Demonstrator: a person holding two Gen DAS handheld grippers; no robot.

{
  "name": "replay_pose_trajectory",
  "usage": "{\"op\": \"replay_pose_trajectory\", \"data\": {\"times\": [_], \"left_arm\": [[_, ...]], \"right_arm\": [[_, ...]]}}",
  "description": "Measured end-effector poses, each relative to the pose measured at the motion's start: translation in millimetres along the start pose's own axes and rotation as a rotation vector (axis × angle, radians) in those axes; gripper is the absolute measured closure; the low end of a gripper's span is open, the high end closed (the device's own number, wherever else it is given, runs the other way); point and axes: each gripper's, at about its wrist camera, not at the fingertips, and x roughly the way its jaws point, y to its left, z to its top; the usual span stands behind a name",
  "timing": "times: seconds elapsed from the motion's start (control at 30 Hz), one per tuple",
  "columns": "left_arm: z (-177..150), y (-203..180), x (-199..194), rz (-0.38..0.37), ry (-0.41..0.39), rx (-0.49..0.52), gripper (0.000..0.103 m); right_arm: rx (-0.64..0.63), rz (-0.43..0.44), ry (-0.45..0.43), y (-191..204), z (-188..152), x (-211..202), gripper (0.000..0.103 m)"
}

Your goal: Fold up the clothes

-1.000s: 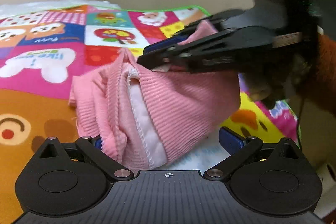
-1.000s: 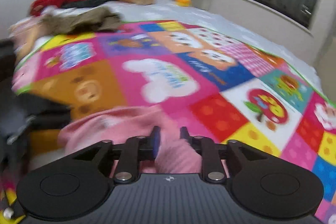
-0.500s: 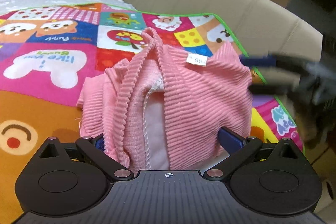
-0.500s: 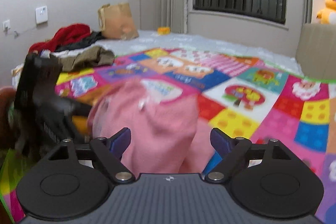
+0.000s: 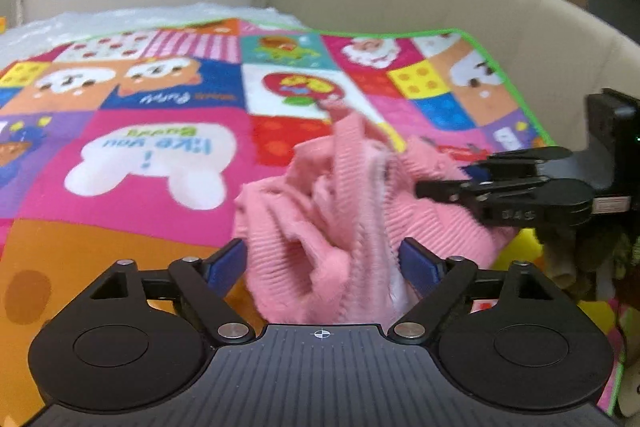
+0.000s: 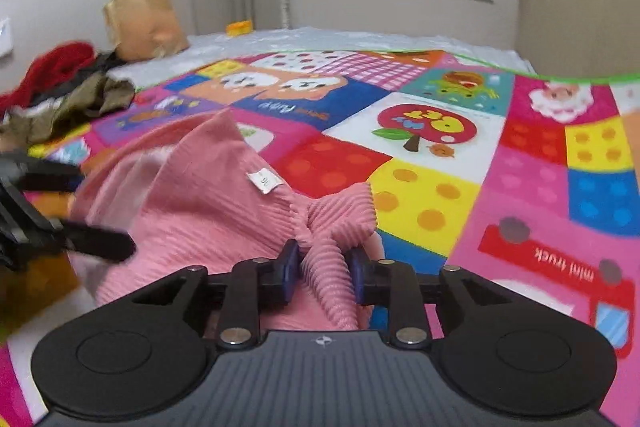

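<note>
On patchwork mat, crumpled ribbed pink garment

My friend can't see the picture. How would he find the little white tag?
Start at the bright patchwork cartoon play mat on the floor. On it lies a crumpled pink ribbed corduroy garment. The small white paper tag sits on its upper fold, the only white, number-printed scrap on all that pink.

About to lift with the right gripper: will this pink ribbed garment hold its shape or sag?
Likely floppy: the pink ribbed garment lies bunched in soft folds. The right gripper is closing on only a narrow pinched ridge, so the rest should hang and swing. The ribbed knit probably grips well, so slipping seems unlikely.
</note>
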Motion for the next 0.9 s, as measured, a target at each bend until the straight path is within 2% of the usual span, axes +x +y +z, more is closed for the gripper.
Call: {"op": "replay_pose_trajectory", "data": {"times": [0.03,0.1,0.13,0.17,0.27,0.37,0.43,0.47,0.63,0.7,0.73,0.77,0.83,0.9], "left_arm": [[0,2,2,0.004,0.004,0.004,0.008],[-1,3,2,0.004,0.005,0.013,0.007],[0,4,0,0.009,-0.002,0.018,0.007],[2,6,-4,0.02,-0.011,0.022,0.007],[12,18,-15,0.068,-0.05,0.012,0.007],[24,30,-28,0.103,-0.087,-0.003,0.008],[33,34,-38,0.105,-0.116,-0.01,0.008],[36,34,-41,0.082,-0.126,-0.014,0.007],[52,23,-47,-0.089,-0.159,-0.029,0.004],[57,16,-36,-0.138,-0.146,-0.006,0.002],[60,13,-28,-0.161,-0.138,0.002,0.002],[63,12,-18,-0.181,-0.127,-0.001,0.002],[68,17,6,-0.207,-0.093,-0.038,0.002],[70,26,30,-0.233,-0.05,-0.087,0.002]], "right_arm": [[0.021,0.0,-0.008,-1,0,-6,0.075],[0.093,0.009,-0.031,-5,-1,-24,0.062],[0.129,0.014,-0.042,-8,-2,-34,0.048],[0.165,0.018,-0.054,-10,-2,-43,0.039],[0.277,0.073,-0.07,-19,-13,-70,0.034],[0.417,0.185,-0.041,-23,-36,-83,0.023],[0.513,0.266,0.008,-22,-52,-77,0.023],[0.554,0.296,0.025,-20,-60,-71,0.023],[0.678,0.378,0.024,-10,-69,-37,0.023],[0.742,0.387,0.018,-10,-69,-19,0.023],[0.772,0.386,0.015,-11,-69,-12,0.027],[0.789,0.377,0.006,-12,-67,-7,0.04],[0.798,0.364,-0.012,-20,-62,-4,0.051],[0.813,0.334,-0.043,-37,-60,-5,0.053]]}}
